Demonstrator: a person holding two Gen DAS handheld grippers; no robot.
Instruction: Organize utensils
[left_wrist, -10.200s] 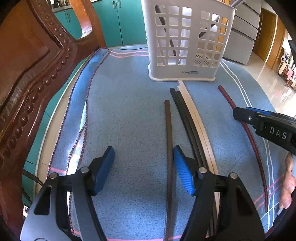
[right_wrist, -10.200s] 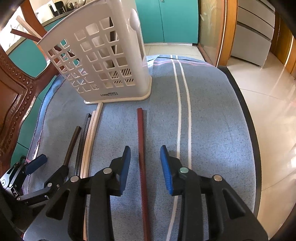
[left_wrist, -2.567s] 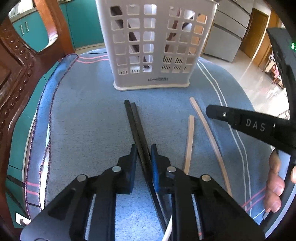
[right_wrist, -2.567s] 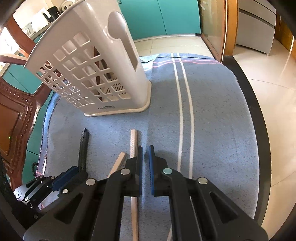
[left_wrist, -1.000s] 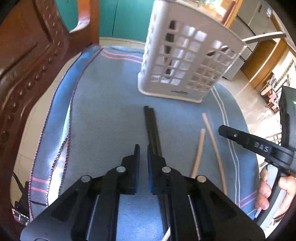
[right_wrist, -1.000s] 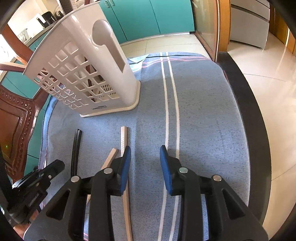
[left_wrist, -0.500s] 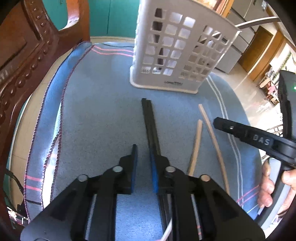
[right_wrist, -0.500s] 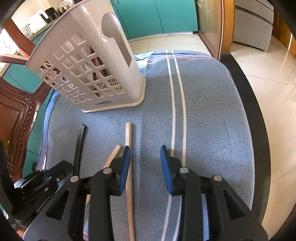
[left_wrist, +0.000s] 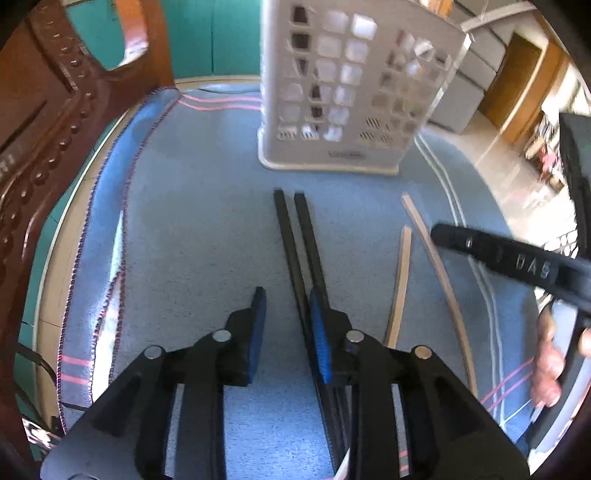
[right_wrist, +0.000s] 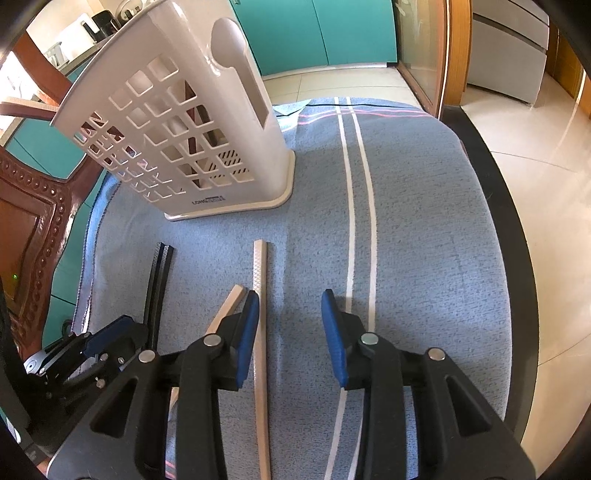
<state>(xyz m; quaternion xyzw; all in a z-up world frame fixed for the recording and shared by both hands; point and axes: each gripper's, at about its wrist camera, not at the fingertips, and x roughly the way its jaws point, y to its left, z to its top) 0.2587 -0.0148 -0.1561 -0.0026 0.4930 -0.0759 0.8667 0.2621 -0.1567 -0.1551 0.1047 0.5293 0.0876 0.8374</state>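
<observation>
A white lattice utensil holder (left_wrist: 354, 92) (right_wrist: 184, 140) stands at the far side of the blue cloth, with dark chopsticks inside. Two black chopsticks (left_wrist: 295, 236) (right_wrist: 159, 280) lie side by side on the cloth. Two pale wooden chopsticks (left_wrist: 424, 243) (right_wrist: 259, 314) lie to their right. My left gripper (left_wrist: 286, 325) is open and empty, its right finger beside the black pair. My right gripper (right_wrist: 290, 332) is open and empty, its left finger beside the longer pale chopstick; it also shows in the left wrist view (left_wrist: 517, 262).
A carved brown wooden chair (left_wrist: 48, 122) (right_wrist: 26, 221) stands at the left table edge. The blue cloth (right_wrist: 424, 229) with white stripes covers the round table. The table's dark rim (right_wrist: 498, 192) runs along the right, with tiled floor beyond.
My left gripper has opened wider and its right finger now sits beside the black chopsticks. My right gripper stays open and has shifted slightly nearer the pale chopstick.
</observation>
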